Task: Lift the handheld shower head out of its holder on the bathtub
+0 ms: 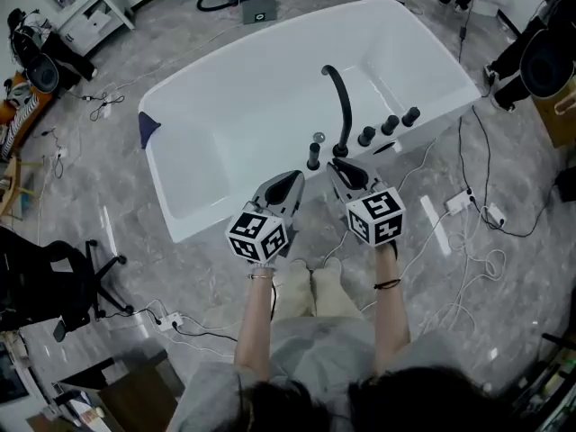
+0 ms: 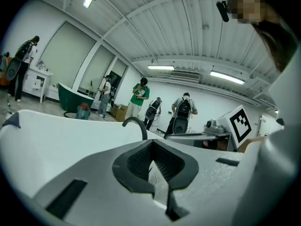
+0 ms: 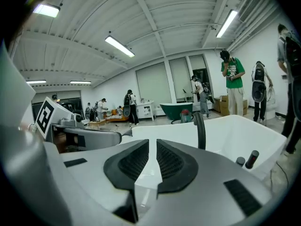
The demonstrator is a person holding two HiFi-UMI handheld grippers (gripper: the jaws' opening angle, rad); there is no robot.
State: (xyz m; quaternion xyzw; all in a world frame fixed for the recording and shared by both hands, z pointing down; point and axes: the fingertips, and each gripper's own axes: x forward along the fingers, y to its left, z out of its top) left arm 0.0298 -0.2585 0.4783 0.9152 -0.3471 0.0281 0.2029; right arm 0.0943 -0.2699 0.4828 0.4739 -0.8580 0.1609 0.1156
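We find the slim black handheld shower head (image 1: pixel 313 157) standing upright in its holder on the near rim of the white glossy bathtub (image 1: pixel 225 106). It is just left of the black curved faucet spout (image 1: pixel 341 106). Three black cylindrical knobs (image 1: pixel 389 125) stand in a row along the rim to the right of the spout. The right gripper (image 1: pixel 339 166) (image 3: pixel 152 150) points at the rim beside the base of the spout, close to the shower head. Its jaws stand slightly apart with a narrow slit between the pads and nothing in it. The left gripper (image 1: pixel 292 179) (image 2: pixel 150 147) points at the rim just left of the shower head. Its pad tips meet and nothing is held. Both grippers are apart from the shower head. Loose black and white cables (image 1: pixel 468 268) trail over the grey marbled floor (image 1: pixel 135 232) around the tub.
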